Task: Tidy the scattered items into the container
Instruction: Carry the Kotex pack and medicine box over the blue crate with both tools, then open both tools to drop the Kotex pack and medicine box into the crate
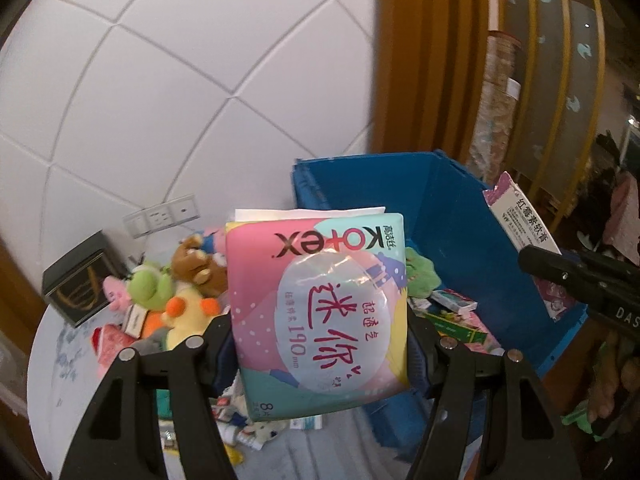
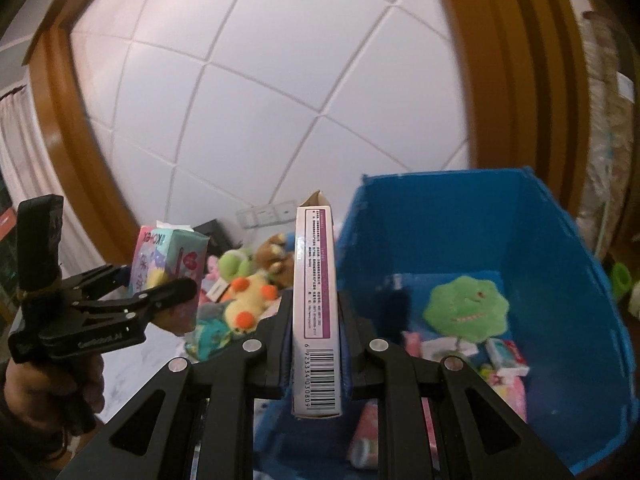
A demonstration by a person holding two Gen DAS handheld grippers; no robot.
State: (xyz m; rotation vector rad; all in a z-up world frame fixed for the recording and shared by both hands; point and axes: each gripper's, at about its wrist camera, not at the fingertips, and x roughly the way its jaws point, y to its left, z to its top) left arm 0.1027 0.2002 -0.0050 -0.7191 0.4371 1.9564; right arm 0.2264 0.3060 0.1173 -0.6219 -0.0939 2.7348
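My left gripper [image 1: 320, 340] is shut on a pink and teal Kotex pad pack [image 1: 320, 304], held upright above the table just left of the blue bin [image 1: 460, 216]. The pack also shows in the right wrist view [image 2: 168, 264]. My right gripper [image 2: 316, 336] is shut on a white and purple medicine box [image 2: 316, 304], held on edge at the blue bin's [image 2: 560, 280] left wall. The box also shows in the left wrist view [image 1: 520, 220]. The bin holds a green plush [image 2: 464, 308] and small packets.
A pile of plush toys [image 1: 176, 292] and small packets lies on the white table [image 1: 52, 360] left of the bin. A dark box [image 1: 76, 276] stands at the table's back left. A tiled wall and a wooden frame [image 1: 420, 60] stand behind.
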